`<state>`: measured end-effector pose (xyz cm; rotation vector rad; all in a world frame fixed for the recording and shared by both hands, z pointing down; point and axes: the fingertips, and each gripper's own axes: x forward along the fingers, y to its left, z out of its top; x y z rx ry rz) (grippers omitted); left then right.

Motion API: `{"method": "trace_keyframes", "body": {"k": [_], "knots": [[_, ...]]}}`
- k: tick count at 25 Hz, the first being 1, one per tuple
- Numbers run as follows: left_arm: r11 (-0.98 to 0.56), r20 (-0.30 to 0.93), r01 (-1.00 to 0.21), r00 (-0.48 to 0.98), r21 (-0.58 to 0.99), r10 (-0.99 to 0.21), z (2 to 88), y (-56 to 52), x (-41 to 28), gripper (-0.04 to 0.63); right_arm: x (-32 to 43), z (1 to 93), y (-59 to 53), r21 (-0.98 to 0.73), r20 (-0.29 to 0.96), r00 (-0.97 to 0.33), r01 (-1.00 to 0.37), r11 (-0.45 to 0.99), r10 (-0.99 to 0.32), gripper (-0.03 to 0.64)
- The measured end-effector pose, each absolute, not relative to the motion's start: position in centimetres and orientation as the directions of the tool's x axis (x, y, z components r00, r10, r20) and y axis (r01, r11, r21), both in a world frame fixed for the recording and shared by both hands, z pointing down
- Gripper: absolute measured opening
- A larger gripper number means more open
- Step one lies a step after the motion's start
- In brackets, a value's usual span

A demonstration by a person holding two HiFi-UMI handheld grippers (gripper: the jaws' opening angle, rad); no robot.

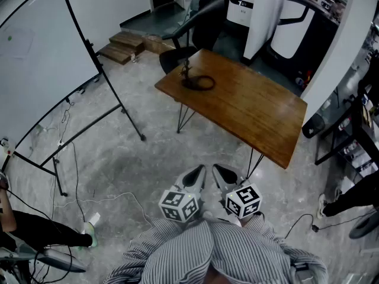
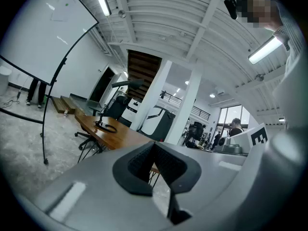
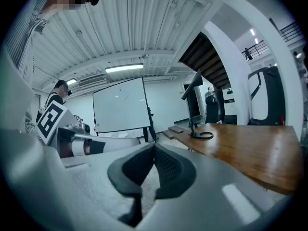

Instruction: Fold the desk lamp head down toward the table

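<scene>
Left tool and right tool shut, empty, well off the bench; spindly desk lamp looks light, tippy, so grip its head.

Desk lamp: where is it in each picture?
Head view: the desk lamp stands above centre, at the far end of the wooden table.
Left gripper view: it is left of centre, on the table's far end.
Right gripper view: it is right of centre, on the table's far end.
Shared landmark: the wooden table.
</scene>
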<state>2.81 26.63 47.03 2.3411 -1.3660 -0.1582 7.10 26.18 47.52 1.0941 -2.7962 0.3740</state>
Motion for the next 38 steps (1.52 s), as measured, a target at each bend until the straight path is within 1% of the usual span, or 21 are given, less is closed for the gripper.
{"method": "trace_keyframes", "body": {"k": [18, 27, 31, 38], "knots": [[-0.375, 0.129, -0.823, 0.466, 0.427, -0.875, 47.6, 25.6, 3.1, 0.002, 7.9, 47.7, 25.5, -0.191, 0.2, -0.754, -0.656, 0.73, -0.625, 0.0], [-0.326, 0.128, -0.837, 0.418, 0.44, -0.899, 47.9, 24.0, 3.9, 0.002, 10.1, 47.5, 23.7, -0.234, 0.158, -0.773, -0.634, 0.737, -0.615, 0.002], [-0.308, 0.146, -0.84, 0.408, 0.446, -0.901, 48.9, 24.1, 4.5, 0.002, 10.4, 48.6, 23.2, -0.263, 0.174, -0.778, -0.627, 0.733, -0.604, 0.002], [-0.3, 0.152, -0.841, 0.403, 0.451, -0.902, 49.5, 20.3, 3.6, 0.002, 9.3, 49.5, 19.2, -0.255, 0.192, -0.777, -0.629, 0.734, -0.6, 0.001]]}}
